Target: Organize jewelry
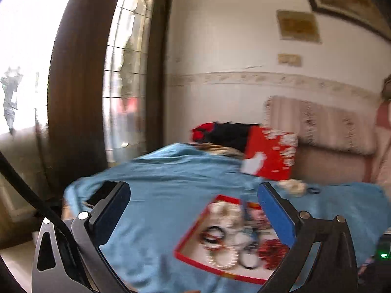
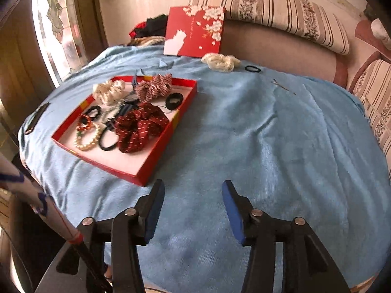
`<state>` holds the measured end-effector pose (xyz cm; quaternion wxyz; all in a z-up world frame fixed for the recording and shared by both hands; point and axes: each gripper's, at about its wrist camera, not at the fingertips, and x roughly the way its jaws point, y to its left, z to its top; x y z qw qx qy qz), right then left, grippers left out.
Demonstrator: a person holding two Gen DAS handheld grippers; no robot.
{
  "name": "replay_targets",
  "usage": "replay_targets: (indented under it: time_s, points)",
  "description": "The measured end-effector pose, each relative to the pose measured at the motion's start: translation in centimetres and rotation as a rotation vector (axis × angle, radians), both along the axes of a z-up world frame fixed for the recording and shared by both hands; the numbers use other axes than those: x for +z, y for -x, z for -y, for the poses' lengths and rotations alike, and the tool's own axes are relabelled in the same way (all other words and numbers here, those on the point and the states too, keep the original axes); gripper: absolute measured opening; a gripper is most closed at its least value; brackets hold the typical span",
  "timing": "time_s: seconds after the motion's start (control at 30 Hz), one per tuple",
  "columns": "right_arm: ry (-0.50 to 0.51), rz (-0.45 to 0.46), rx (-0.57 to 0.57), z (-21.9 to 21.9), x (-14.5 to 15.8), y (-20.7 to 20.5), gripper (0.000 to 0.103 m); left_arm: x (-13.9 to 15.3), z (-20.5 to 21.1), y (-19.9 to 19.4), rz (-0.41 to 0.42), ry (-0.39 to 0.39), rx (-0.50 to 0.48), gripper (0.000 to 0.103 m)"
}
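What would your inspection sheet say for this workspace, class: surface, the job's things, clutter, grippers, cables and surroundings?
Surface: blue cloth, wrinkled, covering the table.
Job's things: red tray holding scrunchies, hair ties and a pearl bracelet. Outside it lie a cream scrunchie, a black hair tie and a hairpin.
Clutter: red lid propped upright at the back; dark phone at the cloth's left edge.
Grippers: left hand-held gripper open, empty; right hand-held gripper open, empty, over bare cloth.
Cables: black cable beside the left hand-held gripper.
Surroundings: striped sofa behind; glazed door at left.
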<state>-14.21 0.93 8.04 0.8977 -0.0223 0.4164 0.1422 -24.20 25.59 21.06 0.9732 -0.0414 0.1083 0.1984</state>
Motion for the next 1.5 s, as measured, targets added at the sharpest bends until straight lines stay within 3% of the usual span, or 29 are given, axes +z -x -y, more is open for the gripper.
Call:
replay_targets:
  time_s: [0.13, 0.33, 0.47, 0.7, 0.93, 1.5]
  points:
    - [0.0, 0.024, 0.005, -0.1, 0.4, 1.1, 0.057, -1.4, 1.3, -0.7, -0.086, 0.062, -0.069, 0.103]
    - [0.004, 0.023, -0.001, 0.4, -0.1, 1.9, 0.058, -4.3, 4.5, -1.2, -0.177, 0.068, -0.114, 0.103]
    - [-0.007, 0.004, -0.011, 0.8, -0.9, 2.0, 0.059, -6.3, 6.1, -2.4, -0.293, 0.117, -0.187, 0.103]
    - [0.017, -0.012, -0.035, 0.9, -1.8, 1.7, 0.059, -10.0, 6.9, -3.9, -0.479, 0.159, -0.193, 0.103]
    - [0.034, -0.03, -0.034, 0.3, -2.5, 1.4, 0.061, -11.2, 6.8, -4.1, -0.523, 0.103, -0.127, 0.103]
    - [0.099, -0.012, -0.01, -1.8, -2.2, 1.2, 0.065, -12.5, 4.9, -4.9, -0.585, 0.136, -0.122, 0.103]
